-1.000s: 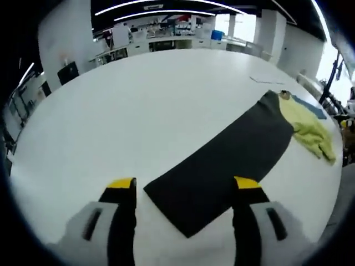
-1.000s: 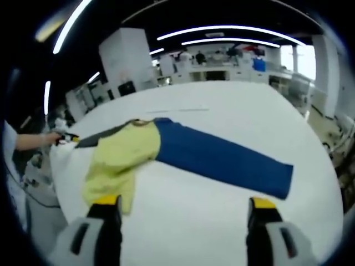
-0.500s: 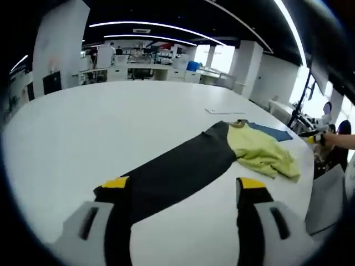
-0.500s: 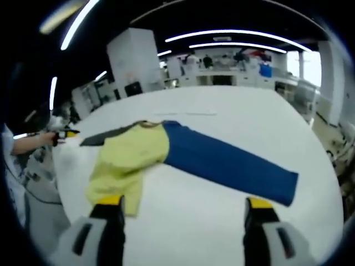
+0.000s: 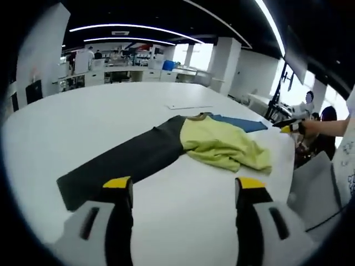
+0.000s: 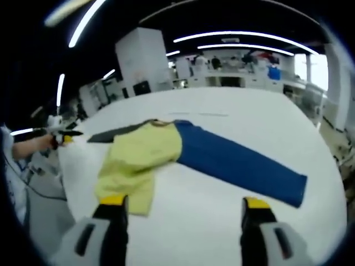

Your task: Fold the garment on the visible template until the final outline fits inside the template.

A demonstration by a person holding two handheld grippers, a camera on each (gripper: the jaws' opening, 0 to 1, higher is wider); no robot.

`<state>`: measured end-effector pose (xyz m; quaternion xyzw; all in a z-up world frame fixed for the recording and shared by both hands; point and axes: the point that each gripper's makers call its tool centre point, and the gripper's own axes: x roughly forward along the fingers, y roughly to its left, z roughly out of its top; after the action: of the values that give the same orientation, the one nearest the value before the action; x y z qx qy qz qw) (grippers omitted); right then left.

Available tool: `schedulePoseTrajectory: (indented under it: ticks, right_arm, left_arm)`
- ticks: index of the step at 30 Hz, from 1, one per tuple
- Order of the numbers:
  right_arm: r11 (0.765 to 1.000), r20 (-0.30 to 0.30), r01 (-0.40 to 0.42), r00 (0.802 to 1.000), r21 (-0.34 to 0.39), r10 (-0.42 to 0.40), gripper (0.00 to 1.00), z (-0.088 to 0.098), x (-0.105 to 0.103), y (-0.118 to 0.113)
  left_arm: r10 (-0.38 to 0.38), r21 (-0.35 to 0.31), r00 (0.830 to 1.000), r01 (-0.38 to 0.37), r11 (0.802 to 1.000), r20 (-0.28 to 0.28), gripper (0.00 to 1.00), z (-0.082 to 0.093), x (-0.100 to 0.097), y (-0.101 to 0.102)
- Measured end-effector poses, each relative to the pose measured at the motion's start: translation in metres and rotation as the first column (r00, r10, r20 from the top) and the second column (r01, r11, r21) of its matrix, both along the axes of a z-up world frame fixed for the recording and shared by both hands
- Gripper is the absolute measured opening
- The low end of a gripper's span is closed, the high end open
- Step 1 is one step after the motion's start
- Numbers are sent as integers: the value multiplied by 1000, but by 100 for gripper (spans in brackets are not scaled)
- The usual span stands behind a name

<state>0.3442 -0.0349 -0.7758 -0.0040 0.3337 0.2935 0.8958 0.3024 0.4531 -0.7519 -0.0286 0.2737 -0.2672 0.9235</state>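
- Swinging round since a second ago, the left gripper view is now taking in the whole garment, where before it was looking mostly at the dark sleeve close beneath the jaws; the right gripper view is sitting slightly nearer the cloth than before
- Lying flat on the broad white table [image 5: 111, 111], the long-sleeved garment is showing a crumpled pale yellow body [image 5: 222, 145] with one charcoal-black sleeve [image 5: 125, 162] and one blue sleeve [image 6: 238, 163] stretching out to opposite sides
- In the left gripper view the black sleeve is running toward the lower left, its cuff end lying just beyond the left jaw tip, while a strip of the blue sleeve is peeking out behind the yellow body
- In the right gripper view the yellow body [image 6: 138, 160] is bunching up in front of the left-hand jaw, with the blue sleeve reaching away to the right
- The left gripper [image 5: 183, 185] is hovering over bare table with its yellow-tipped jaws spread wide, gripping nothing
- The right gripper [image 6: 183, 204] is likewise standing wide apart and empty
- A thin pale strip [image 5: 188, 106] is lying on the table beyond the collar
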Motion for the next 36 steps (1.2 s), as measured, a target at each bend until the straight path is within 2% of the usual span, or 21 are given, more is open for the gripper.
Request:
schedulePoseTrajectory:
  ticks: [4, 7, 14, 16, 20, 22, 28, 36]
  right_arm:
    - [1000, -9, -24, 1000, 4, 24, 79, -5, -6, 10]
    - [999, -25, -42, 999, 15, 42, 75, -11, -8, 15]
    - [993, -69, -111, 991, 25, 113, 59, -26, -17, 42]
    - [991, -75, -128, 989, 24, 130, 57, -29, -20, 52]
    - [985, -95, -172, 980, 30, 174, 54, -40, -21, 67]
    - [983, -104, -178, 978, 40, 181, 52, -42, -24, 73]
    - [979, -136, -195, 970, 55, 201, 41, -52, -30, 82]
    - [977, -170, -191, 964, 92, 204, 26, -61, -36, 86]
  left_arm:
    - [-40, -22, 999, 40, 999, 6, 67, -1, -11, -24]
    - [-56, -41, 998, 56, 998, 0, 68, -4, -18, -39]
    - [-73, -47, 997, 73, 996, 3, 68, -13, -27, -65]
    - [-78, -47, 997, 78, 996, 2, 67, -18, -26, -65]
    - [-105, -41, 994, 105, 994, -3, 67, -20, -37, -89]
    - [-113, -37, 994, 113, 993, -8, 67, -21, -38, -89]
    - [-149, -34, 989, 149, 988, -4, 67, -23, -52, -116]
    - [-181, -19, 983, 181, 983, -11, 66, -31, -56, -139]
